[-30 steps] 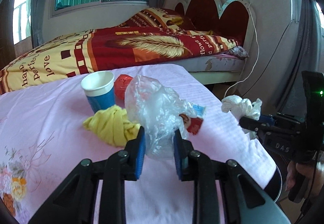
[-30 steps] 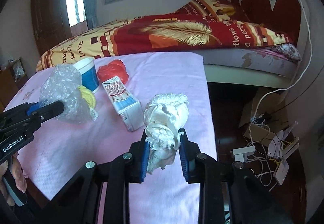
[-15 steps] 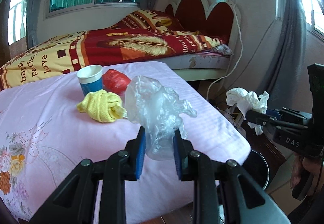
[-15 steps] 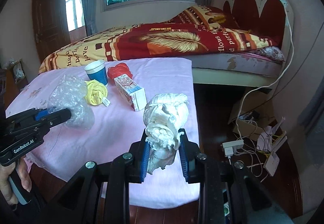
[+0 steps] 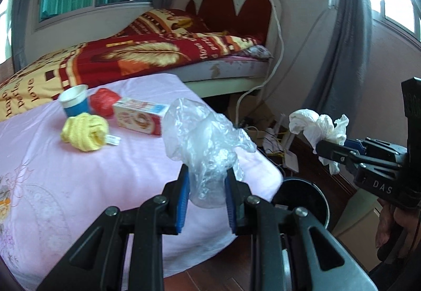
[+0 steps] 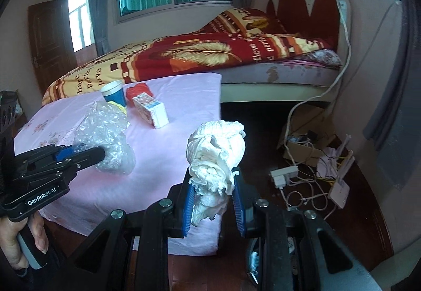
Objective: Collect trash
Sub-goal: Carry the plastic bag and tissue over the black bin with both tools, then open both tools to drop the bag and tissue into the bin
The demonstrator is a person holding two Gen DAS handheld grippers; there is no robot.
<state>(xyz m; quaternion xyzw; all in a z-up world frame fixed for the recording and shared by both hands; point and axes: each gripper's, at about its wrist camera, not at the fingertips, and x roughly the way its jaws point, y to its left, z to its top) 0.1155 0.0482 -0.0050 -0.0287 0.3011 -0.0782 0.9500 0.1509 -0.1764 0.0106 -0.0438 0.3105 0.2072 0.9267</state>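
Gripping a crumpled clear plastic bag in my left gripper, white tissue wad pinched in my right gripper, black bin near below.

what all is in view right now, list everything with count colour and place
plastic bag: 1, clear, in left gripper
tissue wad: 1, white, in right gripper
paper cup: 1, blue and white, table's far side
red wad: 1, red, beside cup
carton: 1, white and red, lying on table
yellow cloth: 1, yellow, before cup
bin: 1, dark, floor by table corner
table: 1, pink cloth
left gripper: shut on bag
right gripper: shut on tissue
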